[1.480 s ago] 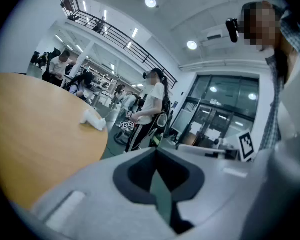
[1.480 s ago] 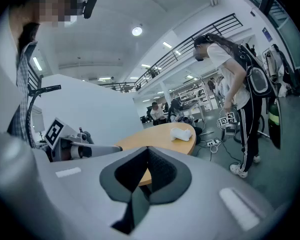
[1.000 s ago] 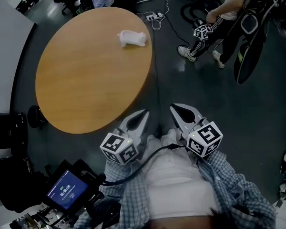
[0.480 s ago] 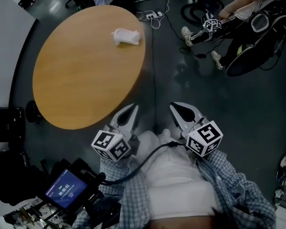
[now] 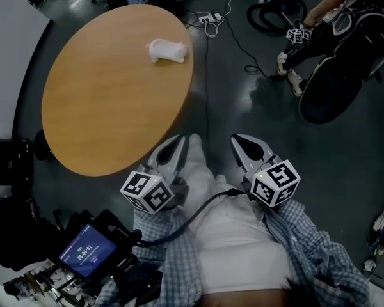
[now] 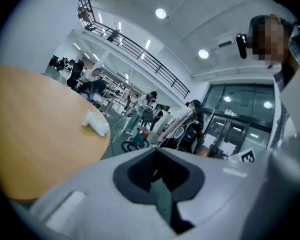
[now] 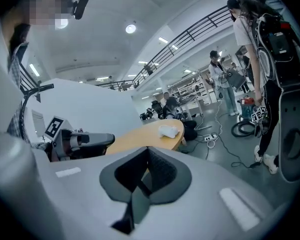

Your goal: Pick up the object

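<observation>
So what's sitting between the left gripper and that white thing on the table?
Nothing: the head view shows only bare round table between the left gripper and the white object.

Bench [image 5: 96, 107]: round top, wood-look, smooth satin finish.
Object [image 5: 167, 50], at 1 o'clock on the bench: white, soft, cloth-like, matt.
Left tool [image 5: 178, 139] and right tool [image 5: 237, 139]: pale grey matt plastic shells; dark pads [image 7: 162, 170], finely textured.
Floor [image 5: 345, 158]: dark, glossy.

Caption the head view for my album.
Left gripper and right gripper, both shut, held near the person's waist; white object on round wooden table.
</observation>
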`<state>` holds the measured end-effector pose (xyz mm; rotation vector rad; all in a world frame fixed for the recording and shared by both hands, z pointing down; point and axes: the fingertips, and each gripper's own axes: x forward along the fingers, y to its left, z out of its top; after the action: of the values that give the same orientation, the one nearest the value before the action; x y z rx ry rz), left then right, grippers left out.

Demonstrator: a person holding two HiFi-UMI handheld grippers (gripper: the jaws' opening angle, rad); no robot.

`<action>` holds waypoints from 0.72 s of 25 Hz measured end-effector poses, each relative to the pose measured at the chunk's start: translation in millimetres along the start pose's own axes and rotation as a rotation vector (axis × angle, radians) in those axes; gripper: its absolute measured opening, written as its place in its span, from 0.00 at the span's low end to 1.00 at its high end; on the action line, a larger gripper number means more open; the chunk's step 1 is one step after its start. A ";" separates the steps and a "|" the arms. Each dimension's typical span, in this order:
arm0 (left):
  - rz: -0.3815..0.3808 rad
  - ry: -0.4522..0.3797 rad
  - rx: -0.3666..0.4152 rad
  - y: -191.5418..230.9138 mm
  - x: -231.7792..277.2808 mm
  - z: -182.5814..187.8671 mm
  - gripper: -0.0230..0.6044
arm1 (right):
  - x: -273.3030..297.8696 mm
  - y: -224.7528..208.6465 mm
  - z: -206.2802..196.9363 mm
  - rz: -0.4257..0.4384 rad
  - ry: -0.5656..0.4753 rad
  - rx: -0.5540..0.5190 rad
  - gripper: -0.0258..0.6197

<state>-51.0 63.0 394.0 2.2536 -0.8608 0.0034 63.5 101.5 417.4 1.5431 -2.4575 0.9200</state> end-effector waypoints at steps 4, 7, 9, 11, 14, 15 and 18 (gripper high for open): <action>0.015 -0.005 0.000 23.1 14.9 18.4 0.04 | 26.1 -5.7 6.9 0.016 0.029 -0.009 0.05; 0.020 0.015 0.029 49.8 29.6 36.1 0.04 | 54.4 -6.2 15.1 0.015 0.040 -0.023 0.05; 0.026 0.030 0.045 65.5 40.0 47.4 0.04 | 72.9 -9.5 21.2 0.003 0.053 -0.028 0.05; 0.031 0.044 0.058 72.2 45.8 52.5 0.04 | 83.9 -14.0 23.7 -0.012 0.067 -0.023 0.05; 0.054 0.066 0.085 78.6 47.6 51.9 0.04 | 92.1 -21.1 21.8 -0.037 0.070 0.023 0.05; 0.066 0.076 0.093 82.1 46.8 50.1 0.04 | 93.8 -23.7 18.9 -0.052 0.067 0.047 0.05; 0.096 0.105 0.093 93.1 41.5 43.5 0.04 | 98.5 -29.5 7.9 -0.104 0.072 0.116 0.05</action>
<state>-83.2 -37.0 429.3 2.2732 -0.9275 0.2078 42.7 10.8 461.7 1.6256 -2.2886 1.0967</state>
